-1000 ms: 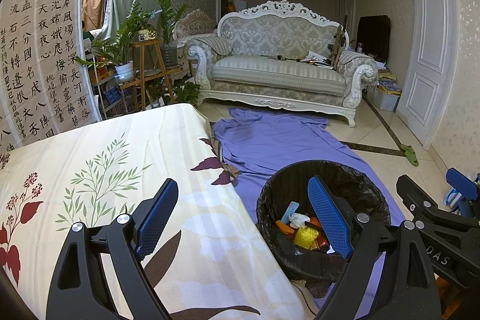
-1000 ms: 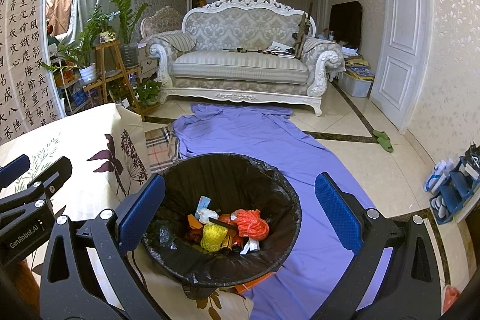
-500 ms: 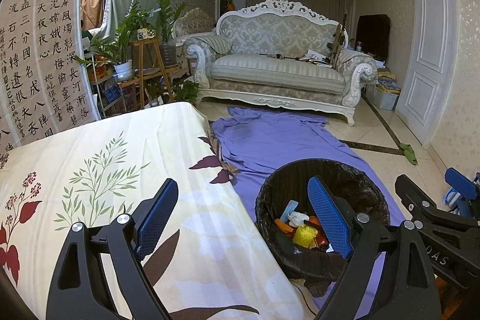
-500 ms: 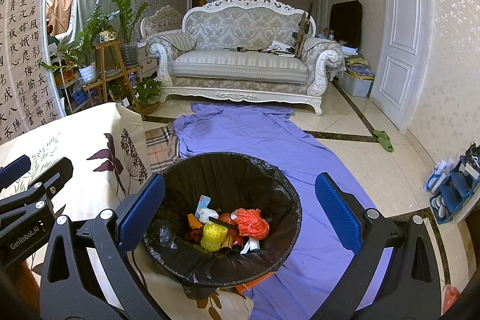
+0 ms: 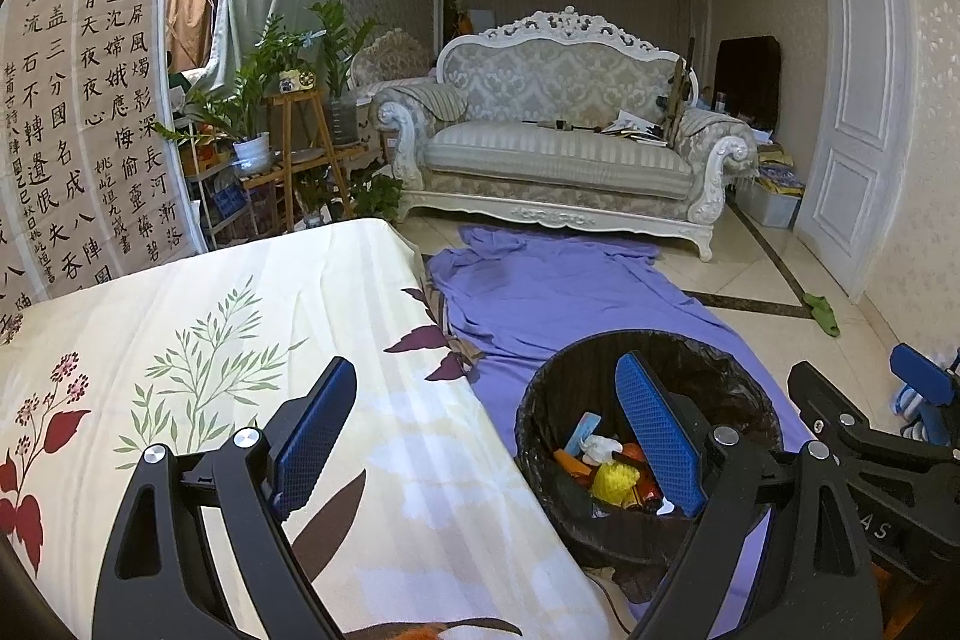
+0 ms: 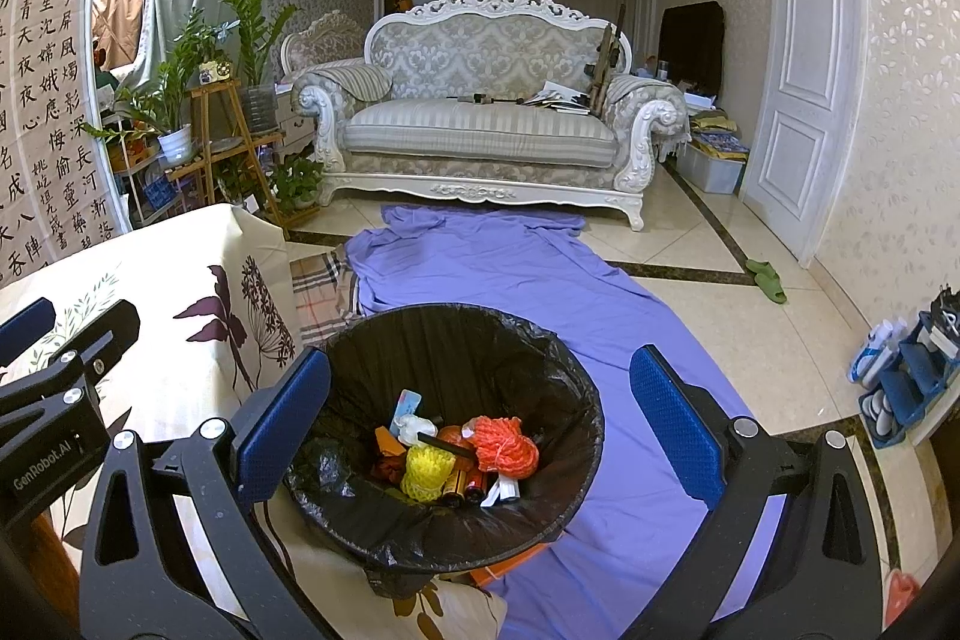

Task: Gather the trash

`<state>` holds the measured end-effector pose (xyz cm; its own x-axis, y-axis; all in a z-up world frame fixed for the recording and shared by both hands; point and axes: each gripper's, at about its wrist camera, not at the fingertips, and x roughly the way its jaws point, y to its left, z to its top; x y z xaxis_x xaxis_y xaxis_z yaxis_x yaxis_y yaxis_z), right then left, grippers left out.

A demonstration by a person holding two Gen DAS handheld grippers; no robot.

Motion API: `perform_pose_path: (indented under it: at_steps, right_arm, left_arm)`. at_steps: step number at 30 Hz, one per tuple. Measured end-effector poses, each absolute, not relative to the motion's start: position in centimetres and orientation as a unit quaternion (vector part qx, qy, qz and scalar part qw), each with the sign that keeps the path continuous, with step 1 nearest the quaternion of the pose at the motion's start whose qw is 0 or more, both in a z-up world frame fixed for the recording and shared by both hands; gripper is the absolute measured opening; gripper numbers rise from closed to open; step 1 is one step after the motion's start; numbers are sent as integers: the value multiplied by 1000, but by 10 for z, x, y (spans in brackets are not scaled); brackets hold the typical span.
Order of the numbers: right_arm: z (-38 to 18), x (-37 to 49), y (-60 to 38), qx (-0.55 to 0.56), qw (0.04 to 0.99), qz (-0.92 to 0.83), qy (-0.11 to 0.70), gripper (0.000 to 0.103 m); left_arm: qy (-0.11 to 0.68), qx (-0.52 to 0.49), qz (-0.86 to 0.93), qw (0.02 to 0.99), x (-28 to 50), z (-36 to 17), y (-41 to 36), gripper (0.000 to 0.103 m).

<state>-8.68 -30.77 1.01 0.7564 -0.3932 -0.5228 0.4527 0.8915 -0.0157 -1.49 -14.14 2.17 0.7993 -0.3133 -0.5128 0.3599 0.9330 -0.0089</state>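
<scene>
A: Trash bin (image 6: 456, 334) sits right between your right gripper (image 6: 480, 418) fingers, just below them, its black liner holding an orange net bundle (image 6: 504, 445) and a yellow one (image 6: 426, 472).

B: And your left gripper (image 5: 486, 430)?

A: Spread wide, empty, over the floral sheet (image 5: 210, 340); bin at its right finger. Right jaws gape too, gripping nothing.

**Bin standing full of mixed trash**

The bin (image 6: 456, 436) is standing upright on the purple sheet (image 6: 540, 280), just beside the bed's edge, its black liner (image 5: 708, 376) folding over the rim. Trash is lying inside: an orange net ball (image 6: 503, 447), a yellow net ball (image 6: 425, 472), white scraps (image 6: 417, 427), a blue packet (image 6: 407, 405), dark cylinders (image 6: 465, 487).
</scene>
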Motion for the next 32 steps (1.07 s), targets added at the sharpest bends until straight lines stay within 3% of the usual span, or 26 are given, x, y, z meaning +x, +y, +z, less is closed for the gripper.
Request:
perform_pose_path:
  at_steps: [23,32]
  right_arm:
    - [11,-87,-306,56,935,-225,267,98]
    - [12,-81,-284,50,939,-202,276,98]
  left_arm:
    - [242,42,-180,953,-15,25,-139,86]
    - [269,37,-165,948,-2,17,-121,86]
